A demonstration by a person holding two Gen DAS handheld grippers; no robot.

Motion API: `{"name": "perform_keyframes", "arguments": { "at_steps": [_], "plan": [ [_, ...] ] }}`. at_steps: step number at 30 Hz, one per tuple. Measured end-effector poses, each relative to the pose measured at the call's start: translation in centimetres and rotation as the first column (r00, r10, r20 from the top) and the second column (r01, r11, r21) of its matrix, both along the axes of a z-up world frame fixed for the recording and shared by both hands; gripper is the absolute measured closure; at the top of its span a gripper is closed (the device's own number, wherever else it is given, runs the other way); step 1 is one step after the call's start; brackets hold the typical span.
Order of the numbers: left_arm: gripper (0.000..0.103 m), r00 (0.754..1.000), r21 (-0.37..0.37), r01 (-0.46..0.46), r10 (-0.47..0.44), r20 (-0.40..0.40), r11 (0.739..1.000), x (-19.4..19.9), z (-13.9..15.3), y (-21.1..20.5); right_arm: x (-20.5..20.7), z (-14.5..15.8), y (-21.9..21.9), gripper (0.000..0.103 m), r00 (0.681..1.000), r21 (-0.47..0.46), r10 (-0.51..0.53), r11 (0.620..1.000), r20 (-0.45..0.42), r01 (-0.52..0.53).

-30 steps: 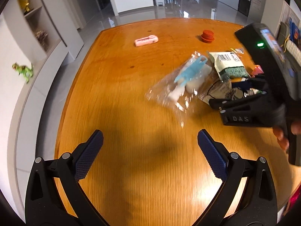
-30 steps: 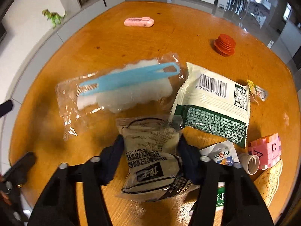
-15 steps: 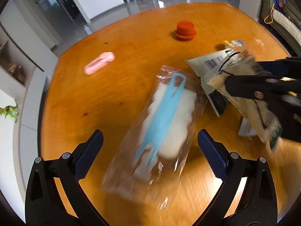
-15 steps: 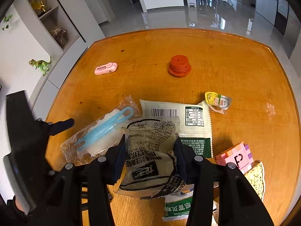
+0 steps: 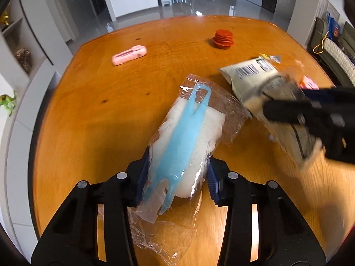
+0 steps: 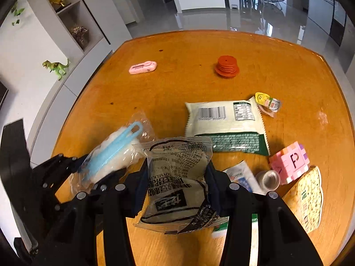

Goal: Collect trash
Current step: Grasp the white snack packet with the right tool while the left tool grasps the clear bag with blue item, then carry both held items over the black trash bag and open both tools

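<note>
The clear bag of white cotton with a blue plastic clip (image 5: 177, 141) lies on the wooden desk (image 5: 99, 122), the left hand-held gripper (image 5: 176, 177) closing on it. The right hand-held gripper (image 6: 175, 186) pinches a crumpled snack wrapper (image 6: 177, 181) above the desk.

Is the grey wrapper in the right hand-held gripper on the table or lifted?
Lifted. The right hand-held gripper clamps the grey wrapper on both sides, and in the left wrist view it hangs above the table.
</note>
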State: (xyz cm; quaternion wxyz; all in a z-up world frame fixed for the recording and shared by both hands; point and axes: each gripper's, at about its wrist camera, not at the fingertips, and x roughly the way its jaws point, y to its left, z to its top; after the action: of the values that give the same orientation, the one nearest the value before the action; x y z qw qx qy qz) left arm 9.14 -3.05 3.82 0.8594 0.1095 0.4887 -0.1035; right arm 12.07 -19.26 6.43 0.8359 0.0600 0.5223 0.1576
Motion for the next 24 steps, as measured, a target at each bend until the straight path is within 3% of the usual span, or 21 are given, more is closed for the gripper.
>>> {"name": "perform_keyframes", "arguments": {
  "at_steps": [13, 19, 24],
  "plan": [
    [0.059, 0.99, -0.045, -0.098, 0.102, 0.093, 0.994, -11.3, 3.4, 7.1, -8.5, 2.2, 6.2, 0.054, 0.994, 0.036, 0.1, 0.994, 0.03, -0.101],
    [0.059, 0.974, -0.096, -0.191, 0.201, 0.103, 0.977, -16.5, 3.7, 12.2, -12.6, 2.4, 10.4, 0.054, 0.986, 0.037, 0.164, 0.985, 0.04, -0.166],
    [0.059, 0.947, -0.133, -0.286, 0.301, 0.115, 0.949, -21.8, 3.6, 17.0, -16.4, 2.1, 15.3, 0.054, 0.964, 0.047, 0.265, 0.963, 0.034, -0.266]
  ]
}}
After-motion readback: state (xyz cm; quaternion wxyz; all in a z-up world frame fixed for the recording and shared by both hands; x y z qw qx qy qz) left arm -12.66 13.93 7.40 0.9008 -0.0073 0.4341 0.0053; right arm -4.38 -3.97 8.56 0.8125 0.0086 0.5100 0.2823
